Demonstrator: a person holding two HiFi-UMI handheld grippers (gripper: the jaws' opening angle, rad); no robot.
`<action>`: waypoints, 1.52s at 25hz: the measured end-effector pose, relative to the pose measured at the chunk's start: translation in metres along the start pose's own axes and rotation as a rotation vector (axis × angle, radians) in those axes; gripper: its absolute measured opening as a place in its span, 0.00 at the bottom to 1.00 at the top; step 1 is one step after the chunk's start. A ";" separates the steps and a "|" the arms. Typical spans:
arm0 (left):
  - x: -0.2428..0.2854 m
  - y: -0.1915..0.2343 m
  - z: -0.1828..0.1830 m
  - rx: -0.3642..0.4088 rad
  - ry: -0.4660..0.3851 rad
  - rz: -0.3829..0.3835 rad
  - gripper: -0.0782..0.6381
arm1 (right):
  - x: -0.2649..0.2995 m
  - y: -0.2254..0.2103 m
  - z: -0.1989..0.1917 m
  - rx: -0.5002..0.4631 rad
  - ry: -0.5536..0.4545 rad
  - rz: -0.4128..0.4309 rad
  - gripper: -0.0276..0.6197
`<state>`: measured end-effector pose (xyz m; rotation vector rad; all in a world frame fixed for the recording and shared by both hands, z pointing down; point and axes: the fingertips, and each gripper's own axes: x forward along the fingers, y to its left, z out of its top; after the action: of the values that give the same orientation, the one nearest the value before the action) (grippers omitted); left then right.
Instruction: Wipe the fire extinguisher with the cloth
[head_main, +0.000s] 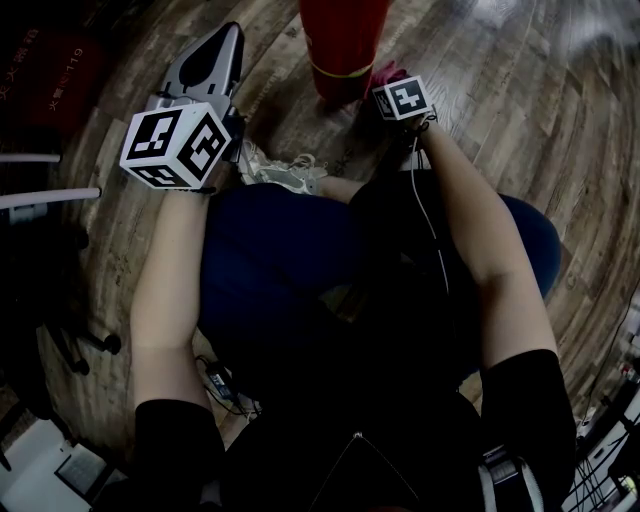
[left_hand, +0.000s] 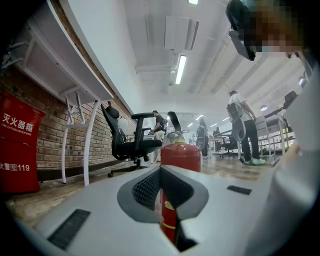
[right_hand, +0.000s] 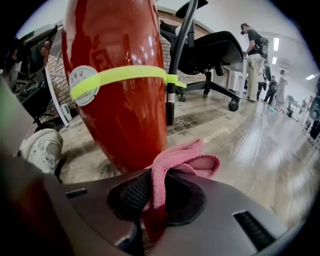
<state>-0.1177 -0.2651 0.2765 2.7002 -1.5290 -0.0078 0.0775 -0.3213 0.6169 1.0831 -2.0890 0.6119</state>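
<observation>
On the wood floor (head_main: 500, 90) before my knees, the extinguisher (right_hand: 117, 85) stands upright. My right gripper (right_hand: 157, 192) is clamped on a fold of pink cloth (right_hand: 182, 160), low down just beside the cylinder's base; I cannot tell if cloth touches metal. My left gripper (left_hand: 161, 187) has its jaws pressed together on nothing, pointing at the extinguisher but apart from it. Nothing braces the cylinder, so a hard wipe could slide or tip it, and the narrow pinch might let the cloth drag free.
</observation>
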 end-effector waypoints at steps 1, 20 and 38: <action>0.000 0.000 0.000 -0.001 0.000 0.001 0.13 | 0.002 0.003 -0.002 -0.006 0.009 0.010 0.14; -0.007 -0.001 -0.005 0.044 0.019 0.034 0.13 | -0.044 -0.043 0.017 0.273 -0.163 -0.110 0.14; -0.018 -0.012 -0.003 0.095 0.017 0.054 0.13 | -0.271 -0.002 0.164 0.380 -0.839 -0.107 0.14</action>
<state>-0.1167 -0.2434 0.2785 2.7212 -1.6373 0.0906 0.1300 -0.2947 0.3059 1.9019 -2.6373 0.5687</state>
